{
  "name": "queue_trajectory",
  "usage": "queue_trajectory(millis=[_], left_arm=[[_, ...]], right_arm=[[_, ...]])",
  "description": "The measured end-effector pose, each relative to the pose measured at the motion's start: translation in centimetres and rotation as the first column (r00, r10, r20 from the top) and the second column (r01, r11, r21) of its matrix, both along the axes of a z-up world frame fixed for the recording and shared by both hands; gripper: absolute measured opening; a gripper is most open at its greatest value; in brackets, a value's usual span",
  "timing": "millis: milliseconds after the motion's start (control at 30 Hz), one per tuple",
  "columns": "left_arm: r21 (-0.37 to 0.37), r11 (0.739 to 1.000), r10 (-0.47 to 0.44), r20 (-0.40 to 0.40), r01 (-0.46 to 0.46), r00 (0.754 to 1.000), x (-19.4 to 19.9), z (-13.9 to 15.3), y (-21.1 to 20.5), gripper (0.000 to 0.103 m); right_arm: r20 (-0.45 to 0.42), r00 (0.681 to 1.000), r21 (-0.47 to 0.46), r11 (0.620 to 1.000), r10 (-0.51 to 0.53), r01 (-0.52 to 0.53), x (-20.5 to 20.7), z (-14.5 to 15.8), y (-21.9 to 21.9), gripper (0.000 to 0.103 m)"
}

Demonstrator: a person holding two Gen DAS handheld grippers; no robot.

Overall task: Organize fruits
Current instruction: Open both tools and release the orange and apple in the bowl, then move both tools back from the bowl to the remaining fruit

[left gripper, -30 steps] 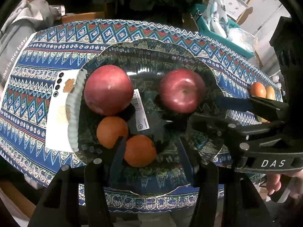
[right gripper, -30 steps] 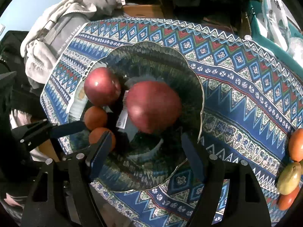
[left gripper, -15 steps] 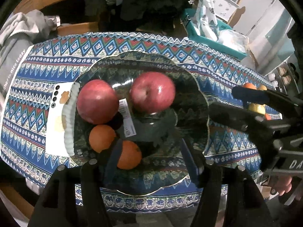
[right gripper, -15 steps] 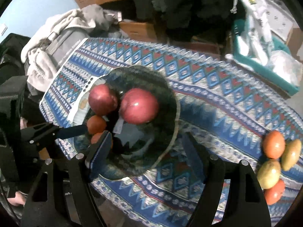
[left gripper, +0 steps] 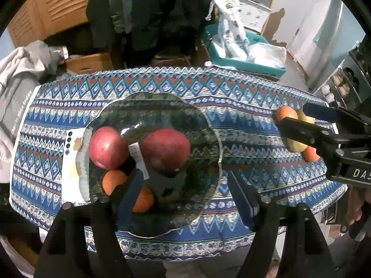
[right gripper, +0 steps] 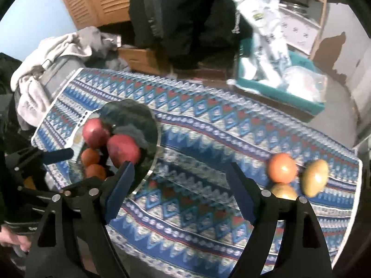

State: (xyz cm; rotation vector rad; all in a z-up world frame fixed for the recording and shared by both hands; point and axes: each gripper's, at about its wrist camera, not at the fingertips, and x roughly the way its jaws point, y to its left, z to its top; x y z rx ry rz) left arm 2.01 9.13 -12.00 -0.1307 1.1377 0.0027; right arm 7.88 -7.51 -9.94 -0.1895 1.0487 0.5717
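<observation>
Patterned cloth covers the desk (left gripper: 243, 120); apples and oranges sit in a glass plate (left gripper: 208, 125). Both claws, left claw (left gripper: 185, 192) and right claw (right gripper: 178, 192), are opening, empty. Loose fruits (right gripper: 283, 168) look firm, rollable; grip across the middle.

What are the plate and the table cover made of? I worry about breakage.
The plate looks like clear glass, glossy: the pattern shows through it, it reflects light, and a label is stuck on it. The table cover seems a matte printed fabric, though coated cloth is possible.
</observation>
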Motion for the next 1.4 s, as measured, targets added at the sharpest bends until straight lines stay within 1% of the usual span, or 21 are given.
queue_trajectory(millis=[200,300,333,467,700,1100,1400], left_arm=[[0.005,0.999,-0.034,0.020,0.034,0.999,0.1,1.2,-2.2,0.077],[0.018,0.998,-0.056,0.035,0.055,0.998,0.1,2.0,-3.6,0.078],[0.022,0.998,-0.060,0.038,0.059,0.997,0.1,2.2,-3.9,0.080],[0.025,0.996,-0.085,0.052,0.083,0.995,0.2,3.0,-5.5,0.080],[0.038,0.991,-0.130,0.065,0.128,0.989,0.4,3.8,-8.2,0.080],[0.035,0.982,-0.188,0.069,0.186,0.980,1.6,3.8,-12.3,0.080],[0.035,0.974,-0.227,0.055,0.225,0.972,2.8,2.9,-14.8,0.080]], right_arm=[[0.027,0.998,-0.002,0.999,-0.049,0.049,-0.7,1.0,-3.2,0.084],[0.045,0.997,-0.009,0.998,-0.069,0.069,-1.1,1.5,-4.7,0.085],[0.048,0.996,-0.009,0.997,-0.077,0.078,-1.2,1.7,-5.2,0.085],[0.051,0.992,0.009,0.994,-0.112,0.112,-1.5,2.4,-7.5,0.085],[0.065,0.984,0.015,0.986,-0.168,0.168,-2.2,3.0,-11.2,0.086],[0.082,0.957,0.016,0.960,-0.279,0.278,-1.6,3.5,-17.7,0.086],[0.047,0.945,-0.004,0.946,-0.323,0.323,-1.1,1.9,-20.5,0.086]])
